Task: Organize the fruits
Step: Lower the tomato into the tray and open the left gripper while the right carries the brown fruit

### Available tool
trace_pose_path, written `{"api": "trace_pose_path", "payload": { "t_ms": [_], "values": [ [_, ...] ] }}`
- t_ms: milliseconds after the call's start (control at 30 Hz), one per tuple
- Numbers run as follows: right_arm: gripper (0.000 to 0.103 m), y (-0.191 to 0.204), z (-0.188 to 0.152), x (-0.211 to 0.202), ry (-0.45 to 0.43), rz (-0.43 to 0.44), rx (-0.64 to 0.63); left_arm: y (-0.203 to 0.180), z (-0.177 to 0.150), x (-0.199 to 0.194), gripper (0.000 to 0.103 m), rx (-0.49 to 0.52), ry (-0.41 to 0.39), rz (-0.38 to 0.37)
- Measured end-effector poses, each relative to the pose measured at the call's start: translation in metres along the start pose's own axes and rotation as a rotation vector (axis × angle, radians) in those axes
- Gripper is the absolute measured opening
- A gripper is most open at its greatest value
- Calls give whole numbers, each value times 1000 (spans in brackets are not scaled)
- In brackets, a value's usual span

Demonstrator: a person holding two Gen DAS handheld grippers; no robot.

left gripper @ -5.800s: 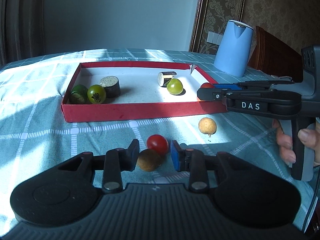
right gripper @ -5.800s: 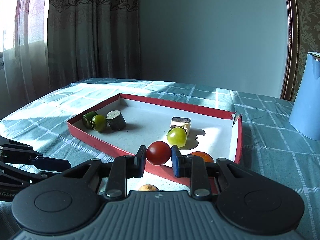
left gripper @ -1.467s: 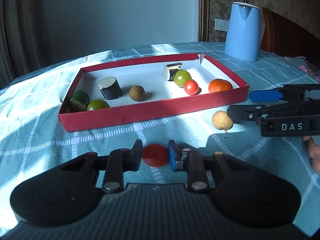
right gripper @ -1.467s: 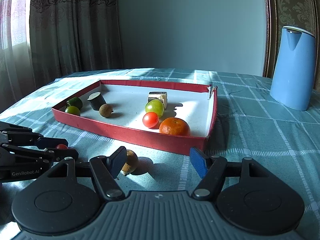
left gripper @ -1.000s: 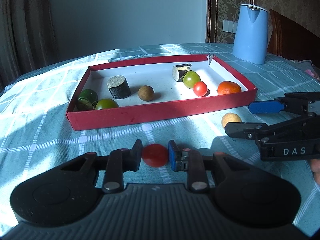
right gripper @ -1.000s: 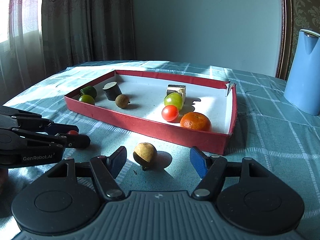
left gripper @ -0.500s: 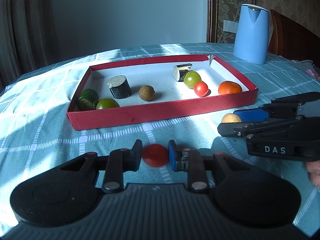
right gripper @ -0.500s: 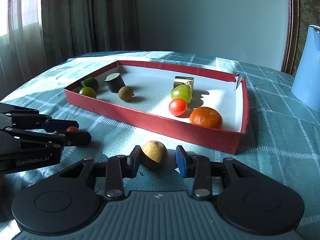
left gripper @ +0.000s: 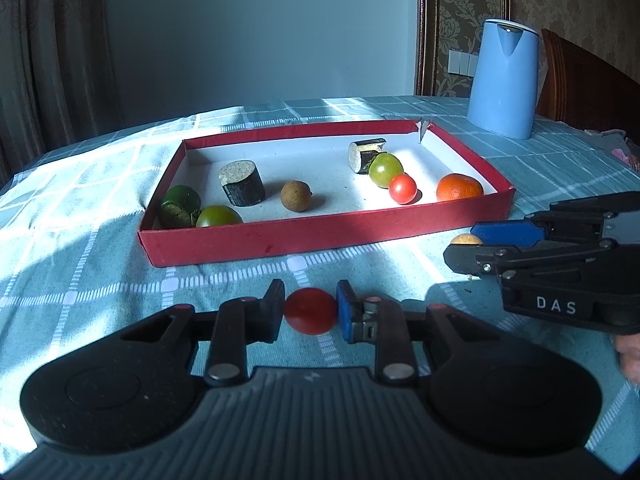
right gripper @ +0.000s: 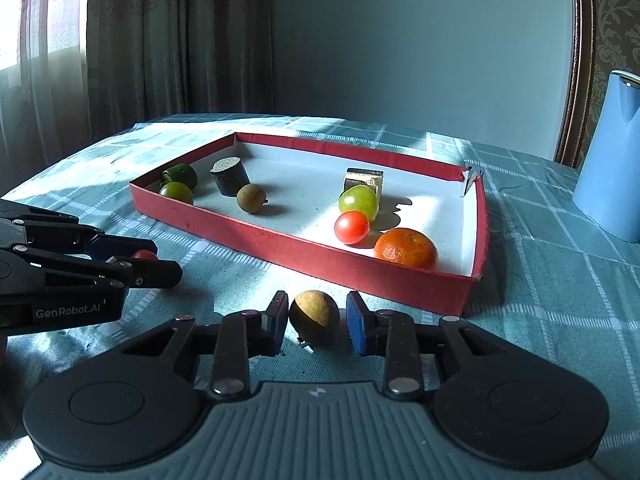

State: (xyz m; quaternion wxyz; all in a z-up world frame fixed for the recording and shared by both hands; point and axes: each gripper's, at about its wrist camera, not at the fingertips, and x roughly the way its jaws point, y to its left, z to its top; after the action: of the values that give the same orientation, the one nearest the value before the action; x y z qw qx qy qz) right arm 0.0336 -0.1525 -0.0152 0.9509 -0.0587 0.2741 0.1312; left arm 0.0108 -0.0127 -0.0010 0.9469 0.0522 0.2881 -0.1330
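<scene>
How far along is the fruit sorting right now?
Mostly done: the red tray already holds the orange, a cherry tomato and others. The left gripper grips a red tomato; the right gripper brackets a brown longan, gap visible. Both remain outside the tray.

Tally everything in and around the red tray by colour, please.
Red tomato: 2
Green fruit: 3
Brown longan: 2
Orange mandarin: 1
Dark cut piece: 2
Total: 10
</scene>
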Motion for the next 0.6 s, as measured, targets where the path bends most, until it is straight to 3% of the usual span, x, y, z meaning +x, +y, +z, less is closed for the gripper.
{"api": "trace_pose_path", "payload": {
  "t_ms": [600],
  "values": [
    [26,-5,1,-11,-47,-15,3,3,1,-4,25,-21,-22,7]
  ]
}}
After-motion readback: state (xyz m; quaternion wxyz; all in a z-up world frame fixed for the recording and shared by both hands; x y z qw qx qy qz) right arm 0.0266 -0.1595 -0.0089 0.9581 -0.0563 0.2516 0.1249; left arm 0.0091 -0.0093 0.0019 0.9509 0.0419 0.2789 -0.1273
